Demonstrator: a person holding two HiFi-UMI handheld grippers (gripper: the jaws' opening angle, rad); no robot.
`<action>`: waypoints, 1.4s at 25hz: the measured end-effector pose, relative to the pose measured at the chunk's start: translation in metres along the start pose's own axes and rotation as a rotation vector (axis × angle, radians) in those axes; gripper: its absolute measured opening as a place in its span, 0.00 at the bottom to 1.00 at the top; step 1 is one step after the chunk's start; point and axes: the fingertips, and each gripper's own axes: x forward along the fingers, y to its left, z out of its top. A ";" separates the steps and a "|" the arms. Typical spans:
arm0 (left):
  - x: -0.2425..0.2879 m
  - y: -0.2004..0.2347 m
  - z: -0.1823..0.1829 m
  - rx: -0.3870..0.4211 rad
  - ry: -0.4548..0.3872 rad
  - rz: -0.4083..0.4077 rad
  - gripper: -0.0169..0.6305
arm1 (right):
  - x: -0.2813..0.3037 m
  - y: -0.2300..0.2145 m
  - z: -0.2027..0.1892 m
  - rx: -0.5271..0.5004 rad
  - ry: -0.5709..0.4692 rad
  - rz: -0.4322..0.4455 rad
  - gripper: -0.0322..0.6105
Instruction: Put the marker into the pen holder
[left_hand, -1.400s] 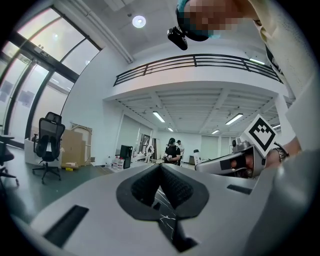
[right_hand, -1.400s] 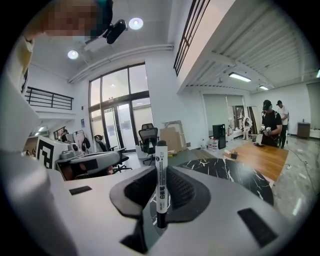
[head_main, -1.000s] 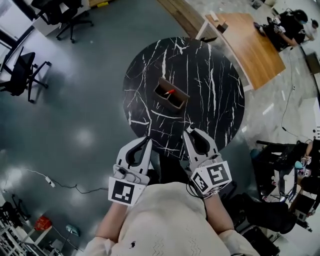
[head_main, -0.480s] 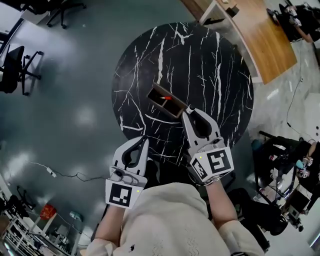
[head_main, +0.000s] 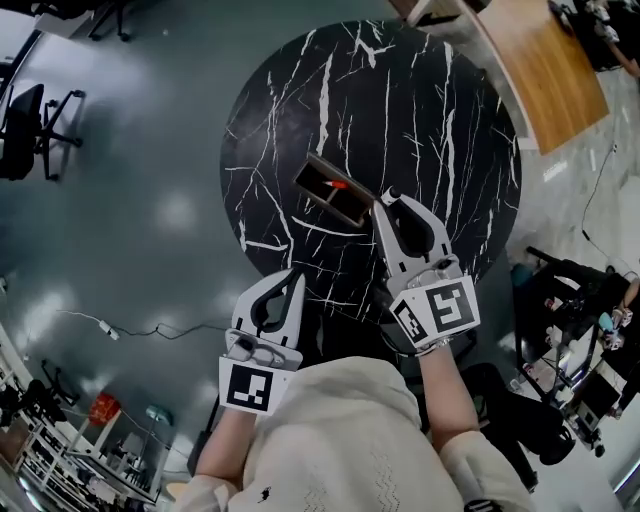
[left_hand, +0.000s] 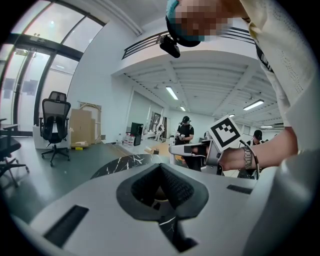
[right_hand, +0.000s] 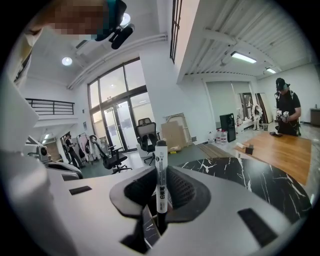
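A brown, open-topped pen holder (head_main: 333, 190) stands near the middle of the round black marble table (head_main: 440, 120), with something red inside it. My right gripper (head_main: 386, 203) sits just to the holder's right, its tips close to the holder's near right corner. It is shut on a white marker (right_hand: 160, 172) with a black cap, which stands upright between the jaws. My left gripper (head_main: 295, 277) hovers over the table's near edge, well short of the holder. Its jaws are shut with nothing between them.
Grey floor surrounds the table. Office chairs (head_main: 25, 125) stand at the far left and a wooden desk (head_main: 550, 70) at the far right. A cable (head_main: 150, 330) lies on the floor at the left. Equipment (head_main: 570, 350) crowds the right side. People stand in the background.
My right gripper has moved forward from the table's near edge to just beside the pen holder, carrying the marker. The left gripper has stayed near the table edge.
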 end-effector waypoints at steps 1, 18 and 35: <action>0.000 -0.001 0.000 -0.005 -0.001 0.002 0.04 | 0.001 0.000 -0.001 0.001 -0.001 0.001 0.17; -0.015 -0.009 0.005 -0.003 -0.024 0.007 0.04 | -0.014 0.020 0.007 -0.039 -0.010 0.037 0.11; -0.088 -0.043 0.021 0.080 -0.110 -0.053 0.04 | -0.102 0.087 -0.007 -0.046 -0.010 0.001 0.08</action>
